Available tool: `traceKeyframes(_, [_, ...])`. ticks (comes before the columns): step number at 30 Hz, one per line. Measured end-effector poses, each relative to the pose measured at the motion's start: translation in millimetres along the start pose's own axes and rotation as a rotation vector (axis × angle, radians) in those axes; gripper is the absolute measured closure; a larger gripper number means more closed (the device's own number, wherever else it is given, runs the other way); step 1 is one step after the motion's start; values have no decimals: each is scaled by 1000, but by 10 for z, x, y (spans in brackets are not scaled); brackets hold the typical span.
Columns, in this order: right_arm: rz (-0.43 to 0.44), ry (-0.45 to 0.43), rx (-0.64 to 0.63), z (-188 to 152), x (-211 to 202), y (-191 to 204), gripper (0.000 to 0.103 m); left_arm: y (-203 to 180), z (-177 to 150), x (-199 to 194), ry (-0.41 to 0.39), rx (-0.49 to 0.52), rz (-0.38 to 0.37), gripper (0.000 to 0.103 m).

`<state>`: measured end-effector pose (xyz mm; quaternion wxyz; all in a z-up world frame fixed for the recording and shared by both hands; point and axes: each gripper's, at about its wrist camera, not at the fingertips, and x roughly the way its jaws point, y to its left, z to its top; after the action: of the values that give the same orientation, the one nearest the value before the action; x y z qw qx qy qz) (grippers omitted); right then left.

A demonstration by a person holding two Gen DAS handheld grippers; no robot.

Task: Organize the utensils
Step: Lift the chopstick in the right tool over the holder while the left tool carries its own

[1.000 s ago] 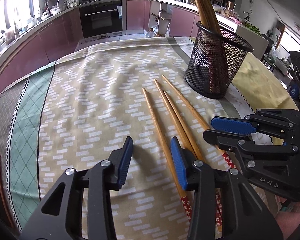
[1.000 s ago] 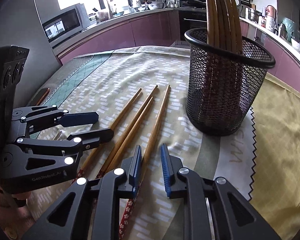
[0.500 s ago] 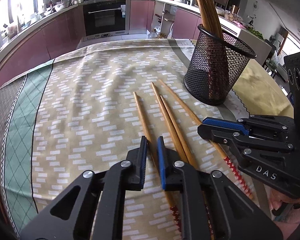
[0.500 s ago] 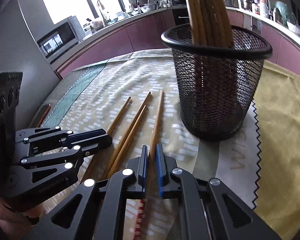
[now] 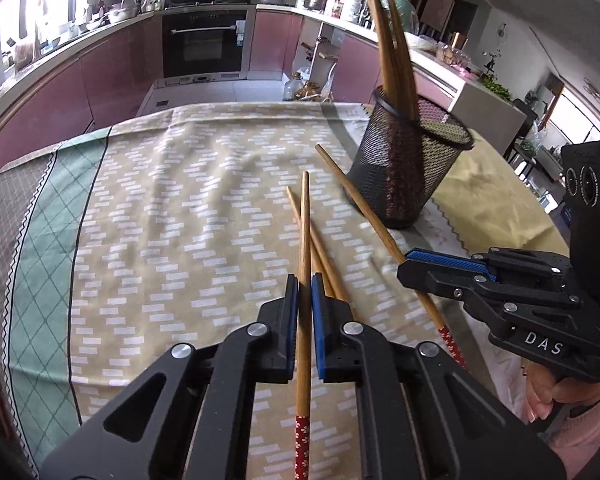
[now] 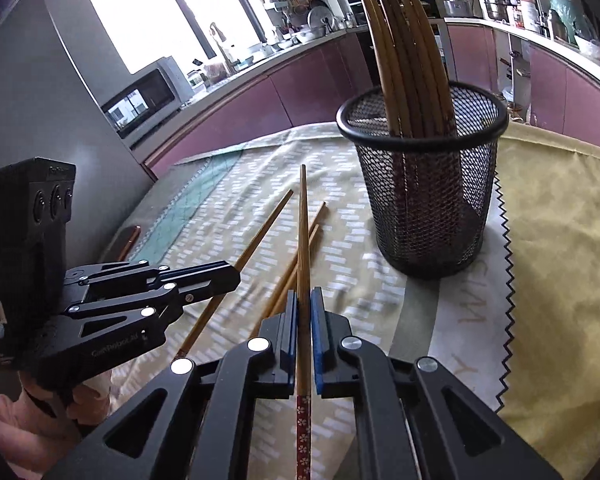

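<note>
Left wrist view: my left hand-held gripper [image 5: 305, 288] is pinched tight on one chopstick [image 5: 305, 248], blue pads pressed on the bare wood, red flowered end sticking out behind the jaws toward the camera. Tip points away over the tablecloth [image 5: 180, 208].

Only this view shows the oven [image 5: 204, 42] straight ahead and the right hand-held gripper [image 5: 416, 266] from the side. Its jaws look pressed together on a second chopstick [image 5: 364, 208] that runs diagonally toward the mesh holder [image 5: 408, 176]. Two more chopsticks [image 5: 324, 256] lie on the cloth under the one I hold; their lower parts are hidden by my jaws.

Right wrist view: right hand-held gripper [image 6: 305, 300] clamped on its chopstick [image 6: 303, 232], same style of grip, red patterned end trailing behind the pads. Jaws have just been closing on both sides, each with a chopstick between them.

Only this view shows the microwave [image 6: 148, 94], the window, and the zigzag edge of the yellow cloth [image 6: 560, 240] on the table. It also looks down into the holder [image 6: 428, 208]: upright, a bundle of chopsticks [image 6: 404, 52] standing in it, leaning to the back rim. Left hand-held gripper [image 6: 232, 280] is visible side-on here, with its chopstick [image 6: 260, 232] angled across the cloth. The loose pair [image 6: 300, 256] lies between the two held sticks, near the holder but not touching it.
</note>
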<state>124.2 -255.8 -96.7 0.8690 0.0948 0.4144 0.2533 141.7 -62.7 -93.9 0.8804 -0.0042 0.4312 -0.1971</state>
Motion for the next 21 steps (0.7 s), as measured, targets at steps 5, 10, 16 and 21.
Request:
traceKeyframes(5, [19, -47, -18, 17, -201, 25, 97, -87, 69, -228, -49, 26, -40, 96])
traceKeyframes(10, [32, -103, -28, 54, -427, 18, 97, -163, 155, -457, -92, 46, -87, 96])
traceKeyframes(16, [35, -171, -25, 134, -640, -2, 97, -200, 271, -735, -146, 59, -145, 96])
traceKeyframes(21, [29, -215, -31, 190, -766, -34, 97, -215, 354, -943, -191, 60, -180, 96])
